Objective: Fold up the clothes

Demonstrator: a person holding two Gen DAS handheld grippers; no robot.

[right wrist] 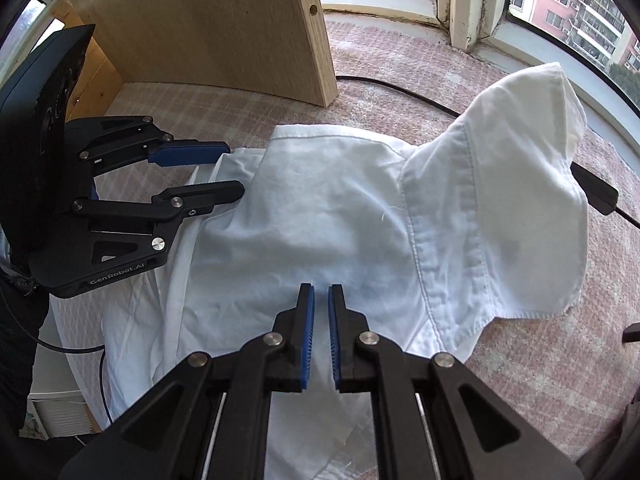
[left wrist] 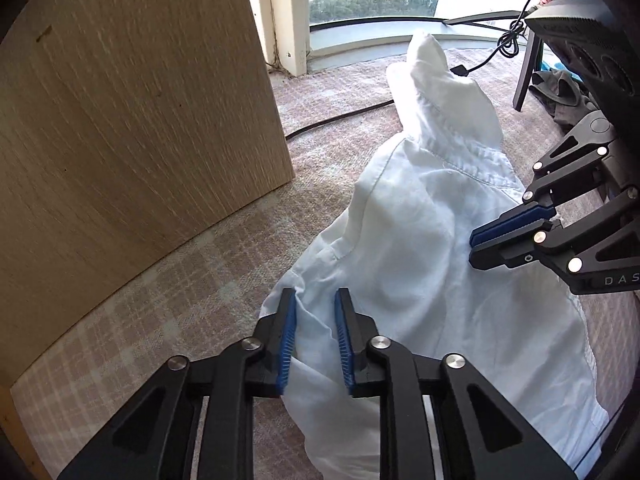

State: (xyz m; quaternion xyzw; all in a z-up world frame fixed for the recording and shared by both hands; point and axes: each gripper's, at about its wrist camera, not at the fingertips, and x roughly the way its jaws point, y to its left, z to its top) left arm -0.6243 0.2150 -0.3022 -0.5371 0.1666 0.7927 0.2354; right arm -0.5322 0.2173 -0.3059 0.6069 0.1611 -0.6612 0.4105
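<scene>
A white shirt (right wrist: 320, 216) lies spread on the checked cloth surface, one short sleeve (right wrist: 528, 152) standing up at the right. In the left wrist view my left gripper (left wrist: 315, 300) is at the shirt's near edge, and a bunched fold of that edge fills the gap between its blue pads (left wrist: 286, 344). The right wrist view shows the left gripper (right wrist: 236, 168) straddling the hem at the shirt's left side. My right gripper (right wrist: 321, 292) is shut on the middle of the shirt's body, pads almost together with cloth between them. From the left wrist view the right gripper (left wrist: 474, 246) pinches near the collar seam.
A light wooden panel (left wrist: 132, 120) stands upright just left of the shirt. A black cable (right wrist: 400, 88) runs over the cloth behind the shirt, its plug (right wrist: 596, 192) beside the raised sleeve. Windows (right wrist: 560, 8) line the far edge. Dark clothes (left wrist: 560, 96) and a chair leg (left wrist: 526, 68) stand far right.
</scene>
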